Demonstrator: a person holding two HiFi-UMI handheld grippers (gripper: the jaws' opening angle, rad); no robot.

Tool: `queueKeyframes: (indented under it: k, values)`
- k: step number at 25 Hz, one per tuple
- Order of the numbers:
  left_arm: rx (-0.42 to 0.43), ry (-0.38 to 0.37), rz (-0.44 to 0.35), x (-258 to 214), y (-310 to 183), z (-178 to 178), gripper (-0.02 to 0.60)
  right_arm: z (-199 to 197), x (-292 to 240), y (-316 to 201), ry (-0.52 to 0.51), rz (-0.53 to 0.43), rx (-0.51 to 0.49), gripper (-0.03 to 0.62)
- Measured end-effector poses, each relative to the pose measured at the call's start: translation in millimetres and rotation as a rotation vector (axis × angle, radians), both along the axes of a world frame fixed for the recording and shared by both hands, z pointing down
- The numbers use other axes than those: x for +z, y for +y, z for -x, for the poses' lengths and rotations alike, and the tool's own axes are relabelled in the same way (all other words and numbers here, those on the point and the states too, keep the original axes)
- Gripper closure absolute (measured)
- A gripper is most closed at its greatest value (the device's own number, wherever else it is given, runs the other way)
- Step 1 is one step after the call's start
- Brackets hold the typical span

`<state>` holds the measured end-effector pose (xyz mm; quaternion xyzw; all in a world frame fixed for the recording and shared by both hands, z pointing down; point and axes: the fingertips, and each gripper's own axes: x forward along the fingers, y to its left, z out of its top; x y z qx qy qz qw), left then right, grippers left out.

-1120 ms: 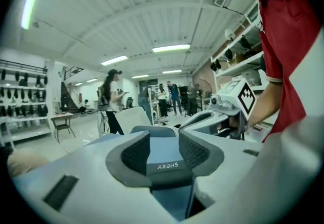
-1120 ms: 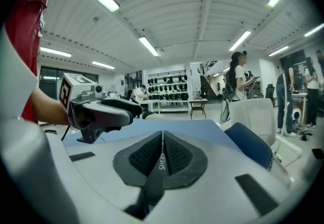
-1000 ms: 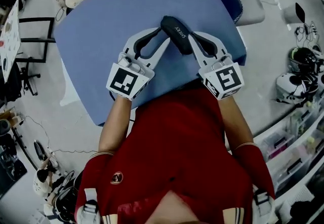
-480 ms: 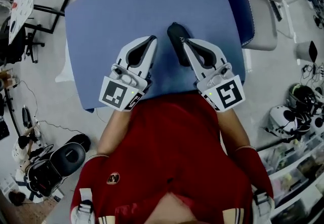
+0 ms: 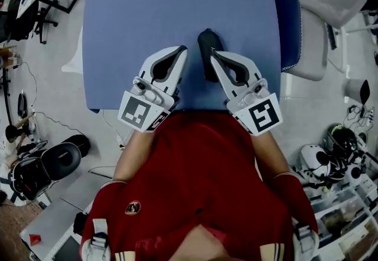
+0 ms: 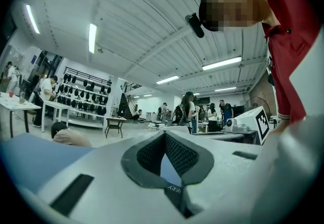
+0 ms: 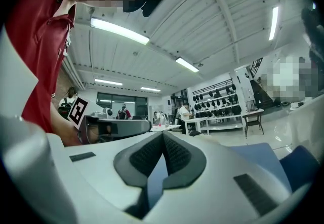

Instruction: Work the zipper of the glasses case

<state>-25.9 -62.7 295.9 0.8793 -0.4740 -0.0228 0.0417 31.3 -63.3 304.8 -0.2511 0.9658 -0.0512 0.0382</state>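
1. Two tools, each shut tight with nothing between the pads: left tool (image 5: 182, 49), right tool (image 5: 212, 54).
2. One dark glasses case (image 5: 205, 40), just right of the left tool's tip and apart from it, close against the right tool's tip.
3. One blue table (image 5: 142, 12) beneath all three.
4. Around, pale cluttered floor (image 5: 59, 112); beyond, a hall with strip lights (image 6: 223, 63) and several people (image 6: 190, 111).

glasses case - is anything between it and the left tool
Nothing visible. Only a strip of bare blue table separates the shut left tool from the glasses case; the right tool is at the case's other side.
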Motion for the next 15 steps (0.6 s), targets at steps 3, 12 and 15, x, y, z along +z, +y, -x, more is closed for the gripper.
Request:
queueKeyframes:
  k: [3,12,15]
  values:
    - [-0.027,0.0,0.004,0.9,3.6,-3.3,0.574,-2.3,0.8,1.6,-0.005,0.003,-0.031,0.597]
    - [-0.101,-0.002,0.006,-2.3,20.4,2.2,0.574,0.9,-0.6,10.8,-0.017,0.001,-0.097,0.597]
    - [-0.113,0.005,0.001,-4.4,28.0,9.6,0.574,6.6,-0.9,16.3,-0.014,-0.003,-0.101,0.597]
